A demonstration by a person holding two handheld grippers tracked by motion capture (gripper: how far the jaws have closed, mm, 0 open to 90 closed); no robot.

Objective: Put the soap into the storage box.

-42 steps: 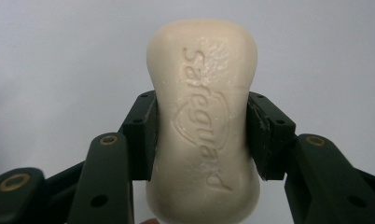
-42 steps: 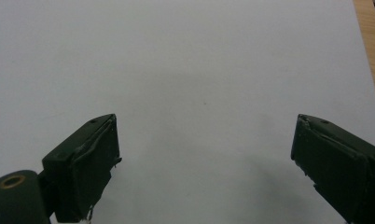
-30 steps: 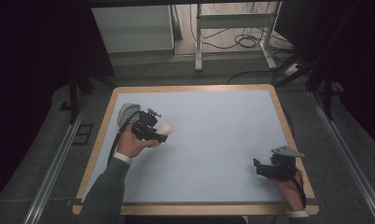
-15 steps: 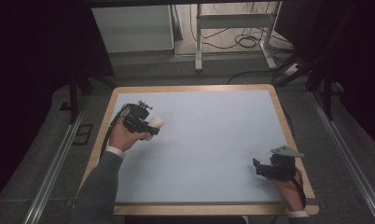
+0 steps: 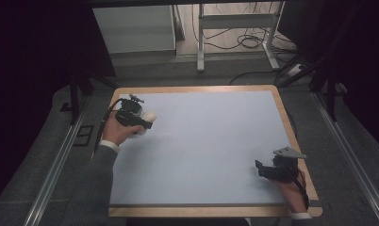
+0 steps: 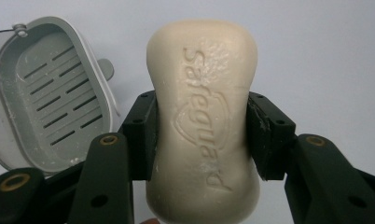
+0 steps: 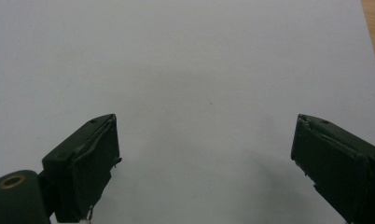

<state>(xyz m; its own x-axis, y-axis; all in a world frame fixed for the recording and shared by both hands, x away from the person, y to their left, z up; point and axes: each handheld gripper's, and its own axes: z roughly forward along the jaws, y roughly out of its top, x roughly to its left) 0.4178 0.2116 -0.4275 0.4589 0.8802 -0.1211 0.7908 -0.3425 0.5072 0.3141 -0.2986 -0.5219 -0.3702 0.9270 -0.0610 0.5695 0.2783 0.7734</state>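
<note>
A cream soap bar (image 6: pixel 204 70) with embossed lettering sits clamped between the black jaws of my left gripper (image 6: pixel 202 128). In the high view this gripper (image 5: pixel 144 120) hovers near the table's far left corner, with the soap (image 5: pixel 150 116) sticking out to the right. Just left of the soap, a grey slotted soap dish (image 6: pixel 50 102) lies open on the surface with nothing in it. My right gripper (image 5: pixel 259 168) rests at the near right of the table. Its jaws (image 7: pixel 204 163) stand wide apart over bare surface.
The table has a pale blue top (image 5: pixel 211 136) with a wooden rim (image 5: pixel 291 136). Beyond the far edge stand a white cabinet (image 5: pixel 133 28) and a metal frame with cables on the floor (image 5: pixel 234 37). Rails run along both sides.
My left hand has carried the soap back and to the left, toward the far left corner where the dish lies. The right gripper has stayed put.
</note>
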